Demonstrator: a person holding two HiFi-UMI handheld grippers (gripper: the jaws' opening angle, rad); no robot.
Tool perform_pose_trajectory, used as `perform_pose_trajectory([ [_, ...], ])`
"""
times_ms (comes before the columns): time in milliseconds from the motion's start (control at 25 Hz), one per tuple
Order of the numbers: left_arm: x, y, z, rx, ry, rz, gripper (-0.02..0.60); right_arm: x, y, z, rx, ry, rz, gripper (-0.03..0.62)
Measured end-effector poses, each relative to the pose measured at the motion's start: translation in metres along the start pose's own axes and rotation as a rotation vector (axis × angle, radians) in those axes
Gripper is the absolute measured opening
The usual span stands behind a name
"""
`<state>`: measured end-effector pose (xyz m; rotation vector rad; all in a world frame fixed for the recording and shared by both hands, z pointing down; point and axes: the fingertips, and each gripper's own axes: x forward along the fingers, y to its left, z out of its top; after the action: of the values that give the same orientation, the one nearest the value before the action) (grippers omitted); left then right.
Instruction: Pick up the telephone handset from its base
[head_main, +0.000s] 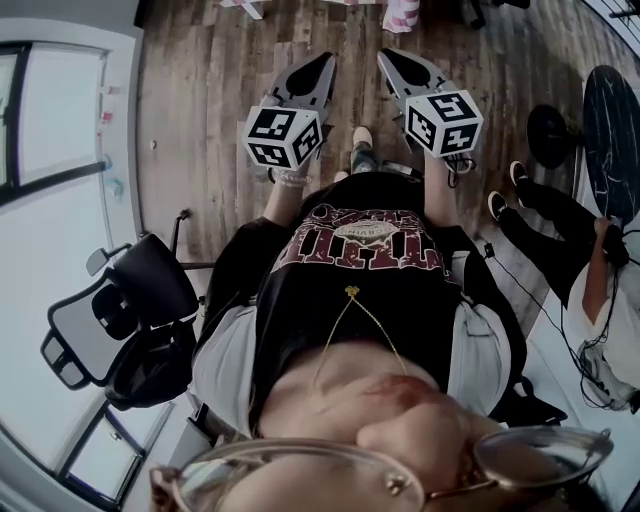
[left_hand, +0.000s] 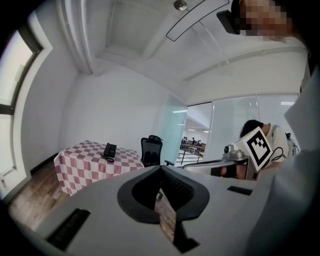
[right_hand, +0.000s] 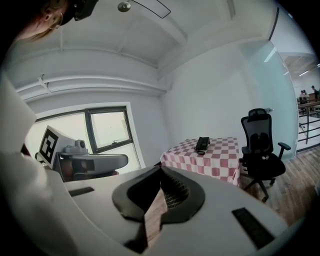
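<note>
Head view looks straight down the person's front, black shirt with a red print, and both tools are held out ahead over the wood floor (head_main: 215, 70). The left gripper (head_main: 322, 62) and right gripper (head_main: 386, 56) sit side by side, near each other but not touching, each with its marker cube facing up at the camera. Both come to a closed point, and the gripper views back that up: the left gripper's tips meet at the top with nothing pinched between them, only a sliver of floor showing through the gap lower down, and the right gripper looks just the same, pressed together and empty. The telephone (left_hand: 109, 151) is nowhere near either of them. It's a small black thing sitting on a table with a red and white checkered cloth (left_hand: 82, 167) across the room, up against the white wall. From this far off the handset can't really be told apart from the base, it just reads as one dark block. A black office chair (left_hand: 151, 150) stands just beside the table on the side toward the glass partition. Right gripper view shows the same setup from a slightly different angle, phone on the cloth, chair next to it, plus a window (right_hand: 107, 131) off to the left. Head view also catches another black chair (head_main: 120, 320) at the person's left and a second person (head_main: 590, 275) off at the right edge.
</note>
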<state>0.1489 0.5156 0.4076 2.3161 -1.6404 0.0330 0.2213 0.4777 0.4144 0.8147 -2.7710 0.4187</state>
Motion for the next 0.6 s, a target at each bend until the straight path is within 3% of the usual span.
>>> perform_pose_trajectory([
  [600,0.071,0.017,0.027,0.008,-0.023,0.063,0.008,0.042,-0.048,0.036,-0.041,0.003,0.128,0.018],
])
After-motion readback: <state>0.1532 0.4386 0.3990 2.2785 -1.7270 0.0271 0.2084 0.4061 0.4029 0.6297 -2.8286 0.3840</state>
